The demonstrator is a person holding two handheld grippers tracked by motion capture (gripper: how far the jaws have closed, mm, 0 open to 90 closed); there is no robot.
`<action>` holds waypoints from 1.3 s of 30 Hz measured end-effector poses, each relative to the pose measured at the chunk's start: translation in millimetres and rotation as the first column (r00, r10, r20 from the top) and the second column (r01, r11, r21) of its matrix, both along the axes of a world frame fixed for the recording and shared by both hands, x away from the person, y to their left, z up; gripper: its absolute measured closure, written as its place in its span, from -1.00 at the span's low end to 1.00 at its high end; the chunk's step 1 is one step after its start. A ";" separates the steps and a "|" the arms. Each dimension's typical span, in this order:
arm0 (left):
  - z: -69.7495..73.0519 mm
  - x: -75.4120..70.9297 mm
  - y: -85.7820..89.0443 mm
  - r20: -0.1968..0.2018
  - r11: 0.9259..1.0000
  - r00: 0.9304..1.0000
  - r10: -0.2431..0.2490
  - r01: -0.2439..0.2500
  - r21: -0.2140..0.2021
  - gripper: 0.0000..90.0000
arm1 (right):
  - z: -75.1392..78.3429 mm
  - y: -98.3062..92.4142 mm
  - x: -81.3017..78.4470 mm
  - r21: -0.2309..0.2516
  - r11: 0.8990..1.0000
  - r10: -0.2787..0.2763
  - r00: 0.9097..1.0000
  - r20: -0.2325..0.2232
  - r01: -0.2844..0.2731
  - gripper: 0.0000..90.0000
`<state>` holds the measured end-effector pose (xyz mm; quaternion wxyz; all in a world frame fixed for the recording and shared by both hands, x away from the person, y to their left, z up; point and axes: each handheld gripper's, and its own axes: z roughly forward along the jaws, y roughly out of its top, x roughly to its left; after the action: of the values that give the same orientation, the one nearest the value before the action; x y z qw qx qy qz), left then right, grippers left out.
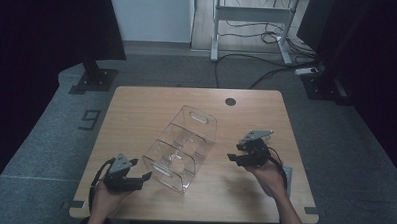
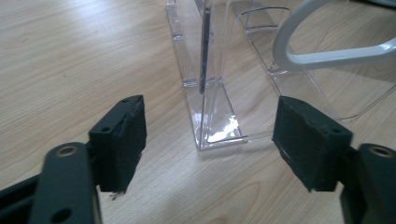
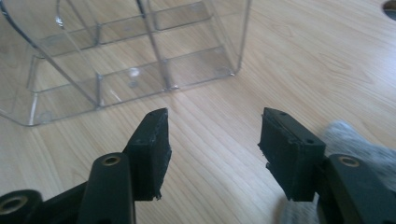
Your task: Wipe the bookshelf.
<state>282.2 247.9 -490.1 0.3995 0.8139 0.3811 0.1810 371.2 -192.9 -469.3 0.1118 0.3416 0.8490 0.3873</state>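
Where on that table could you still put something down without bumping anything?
The far left corner of the table, behind the clear plastic box, is bare. So is the near edge between the two hands, and the far right by the small round hole. The middle is crowded: the box sits between the left gripper and right gripper.

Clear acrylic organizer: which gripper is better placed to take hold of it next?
Probably left. The left gripper sits right beside the clear organizer, jaws open toward its near corner. The right gripper stands farther off, with bare table before its jaws.
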 end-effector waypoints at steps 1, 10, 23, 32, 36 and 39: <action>0.4 0.0 0.6 0.001 1.000 1.000 -0.001 0.001 -0.001 -0.36 | 0.3 2.9 0.5 0.002 1.000 0.005 1.000 -0.002 -0.005 -0.02; 0.7 0.5 2.4 0.011 1.000 1.000 0.006 -0.006 -0.001 -0.14 | 3.6 41.2 6.8 0.019 0.996 0.087 0.996 -0.004 -0.087 0.13; -2.5 7.1 2.2 -0.017 1.000 1.000 0.022 -0.022 -0.001 0.04 | 2.5 81.6 24.7 -0.002 0.991 0.133 0.991 0.013 -0.133 0.32; -5.0 12.3 2.1 -0.020 0.998 0.999 0.051 -0.050 0.028 0.03 | 0.9 85.5 25.8 0.014 0.986 0.163 0.987 0.003 -0.163 0.44; -5.6 15.1 1.6 -0.025 0.998 0.998 0.060 -0.059 0.014 0.03 | 1.0 83.6 25.0 0.018 0.987 0.162 0.987 -0.004 -0.162 0.49; -6.1 16.6 0.4 -0.031 0.998 0.998 0.063 -0.063 0.012 0.03 | 0.9 83.5 22.1 0.017 0.984 0.180 0.984 -0.006 -0.180 0.48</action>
<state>298.8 248.3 -496.2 0.3830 0.8065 0.4117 0.1829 393.3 -109.3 -468.5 0.0707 0.2659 0.8736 0.4014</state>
